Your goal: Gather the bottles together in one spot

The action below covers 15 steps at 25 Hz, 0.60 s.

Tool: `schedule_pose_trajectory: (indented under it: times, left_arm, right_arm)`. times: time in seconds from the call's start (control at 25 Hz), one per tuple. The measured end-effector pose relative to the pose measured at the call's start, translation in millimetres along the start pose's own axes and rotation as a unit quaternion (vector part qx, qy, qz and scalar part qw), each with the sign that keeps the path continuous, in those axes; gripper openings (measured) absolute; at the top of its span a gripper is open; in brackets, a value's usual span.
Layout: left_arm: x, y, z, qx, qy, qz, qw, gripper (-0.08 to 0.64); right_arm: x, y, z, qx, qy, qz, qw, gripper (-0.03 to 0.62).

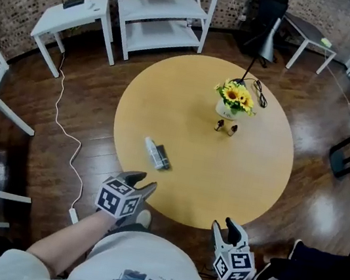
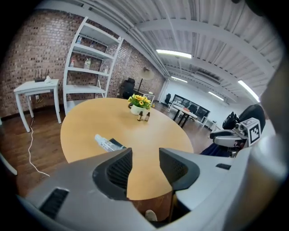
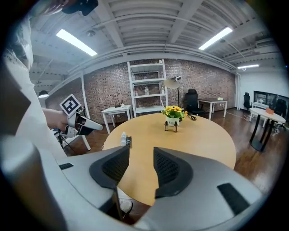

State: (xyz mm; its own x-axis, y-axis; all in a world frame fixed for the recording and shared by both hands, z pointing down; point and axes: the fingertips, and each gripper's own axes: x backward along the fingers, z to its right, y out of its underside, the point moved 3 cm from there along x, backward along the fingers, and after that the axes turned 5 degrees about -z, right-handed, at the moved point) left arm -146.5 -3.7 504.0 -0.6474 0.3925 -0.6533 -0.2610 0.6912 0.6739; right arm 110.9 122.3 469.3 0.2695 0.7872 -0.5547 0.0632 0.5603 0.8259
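The left gripper [image 1: 141,182] and the right gripper [image 1: 228,230] hang at the near rim of the round worktop [image 1: 222,177], jaws parted with nothing between them, so the gathering looks not yet begun. The next move, I judge, is a reach to the clear bottle [image 1: 153,152], which lies on its side against a dark oblong thing [image 1: 163,157]; its fill is unclear. Well beyond, two small brown bottles [image 1: 219,125] stand upright just before a white pot [image 1: 226,111] holding sunflowers [image 1: 236,97].

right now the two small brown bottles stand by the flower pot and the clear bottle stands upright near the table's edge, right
Not quite: the clear bottle lies on its side, not upright; the head view shows it. The two small brown bottles do stand by the flower pot.
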Motion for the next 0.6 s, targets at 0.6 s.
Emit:
schedule_pose_trajectory:
  times: [0.6]
  left_arm:
    - [-134,-6,-148,0.233,-0.029,-0.071,0.9695,0.219]
  right_arm:
    - [-42,-17,-14,-0.054,0.054,-0.027,0.997,0.193]
